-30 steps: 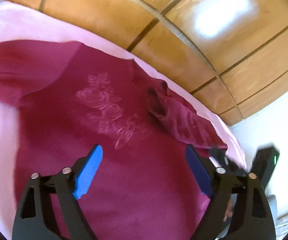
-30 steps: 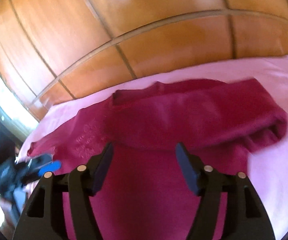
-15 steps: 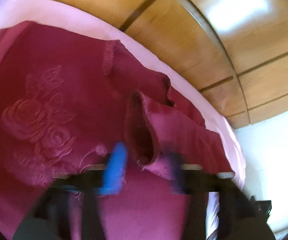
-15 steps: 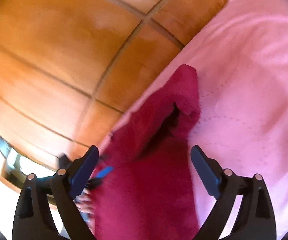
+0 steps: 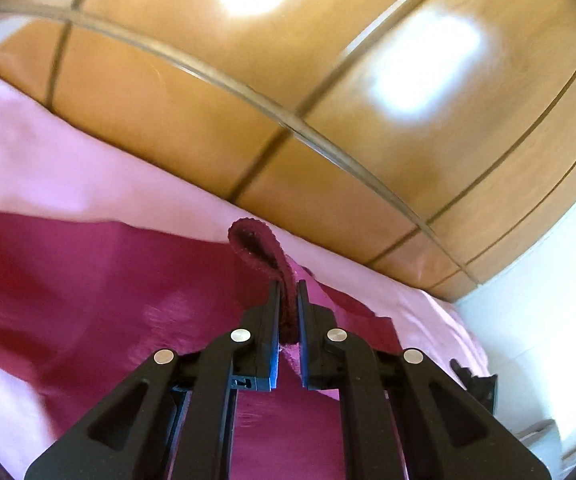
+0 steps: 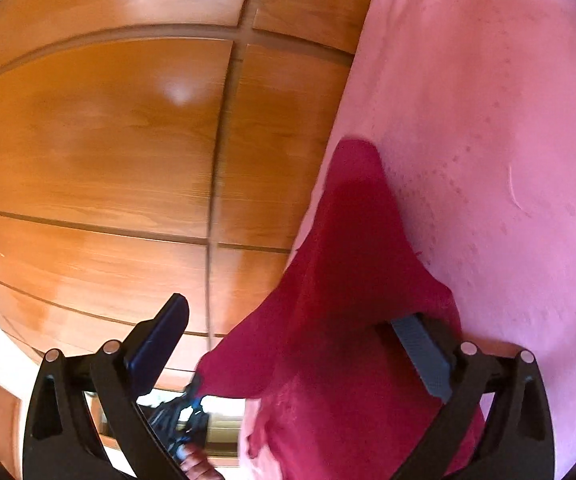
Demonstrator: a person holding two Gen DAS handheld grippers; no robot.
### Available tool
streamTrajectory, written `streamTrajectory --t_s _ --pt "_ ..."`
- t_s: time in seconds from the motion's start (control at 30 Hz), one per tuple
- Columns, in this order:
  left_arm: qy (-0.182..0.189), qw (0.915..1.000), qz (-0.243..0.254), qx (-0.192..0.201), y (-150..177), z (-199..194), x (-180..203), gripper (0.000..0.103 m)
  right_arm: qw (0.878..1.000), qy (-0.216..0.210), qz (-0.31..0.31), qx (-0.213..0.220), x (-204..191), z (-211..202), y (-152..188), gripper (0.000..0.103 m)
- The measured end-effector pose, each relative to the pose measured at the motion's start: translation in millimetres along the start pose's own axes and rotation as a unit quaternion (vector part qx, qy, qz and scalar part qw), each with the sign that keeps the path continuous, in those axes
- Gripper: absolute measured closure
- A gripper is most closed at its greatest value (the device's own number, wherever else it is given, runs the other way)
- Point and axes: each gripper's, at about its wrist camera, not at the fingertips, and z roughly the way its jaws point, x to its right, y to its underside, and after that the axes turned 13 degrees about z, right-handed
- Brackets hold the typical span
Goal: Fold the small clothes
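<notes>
A dark red shirt (image 5: 128,280) lies on a pink bed sheet (image 5: 68,168). My left gripper (image 5: 288,292) is shut on the cuff of one sleeve (image 5: 256,248), which curls up above the fingertips, lifted off the shirt. In the right wrist view the view is rolled, and the shirt (image 6: 348,240) hangs in a raised fold across my right gripper (image 6: 292,314). Its jaws stand wide and are opening. Cloth drapes over the right finger (image 6: 420,344), and the left finger (image 6: 160,340) is bare. The pads do not press the cloth.
Glossy wooden panels (image 5: 328,100) rise right behind the bed. A white wall (image 5: 548,300) is at the right. In the right wrist view the pink sheet (image 6: 488,120) fills the right side, and the other gripper with a hand (image 6: 196,460) shows low down.
My left gripper has shut on the sleeve cuff and lifted it. My right gripper has opened wider, let go of the shirt and rolled, so the bed now looks tilted.
</notes>
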Motion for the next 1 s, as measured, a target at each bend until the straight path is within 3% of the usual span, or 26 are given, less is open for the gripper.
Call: streamTrajectory --t_s 0.13,0.23,0.33,0.4,0.5,0.63,0.73,0.83,0.9,1.0 --pt "-0.041 0.9991 -0.007 -0.01 11 1 -30 0.097 0.999 0.022 -0.031 0.0 0 1 6 0.003" --pt "-0.102 0.9926 0.011 -0.064 38 29 -48 0.097 0.996 0.06 -0.07 -0.006 -2 10 14 0.003" --pt "-0.127 0.9861 0.018 -0.106 62 52 -60 0.097 0.987 0.112 -0.115 -0.02 -11 11 27 0.003" --pt "-0.125 0.9876 0.022 -0.093 68 48 -63 0.097 0.974 0.158 -0.156 -0.032 -18 8 38 0.003" --pt "-0.116 0.9898 0.018 -0.081 64 42 -61 0.097 0.947 0.203 -0.244 -0.053 -34 -1 64 0.004" --pt "-0.109 0.9912 0.04 -0.063 60 32 -54 0.097 0.907 0.222 -0.357 -0.034 -68 1 99 0.005" --pt "-0.106 0.9915 0.068 -0.031 50 20 -40 0.097 0.888 0.238 -0.394 -0.025 -77 31 105 0.005" --pt "-0.115 0.9892 0.09 -0.005 43 11 -30 0.097 0.857 0.3 -0.419 -0.008 -61 72 100 0.005" --pt "-0.15 0.9825 0.106 -0.034 45 22 -35 0.097 0.845 0.337 -0.414 -0.015 -41 91 95 0.006" --pt "-0.211 0.9693 0.088 -0.091 57 40 -56 0.096 0.809 0.361 -0.463 0.015 -28 104 106 0.004"
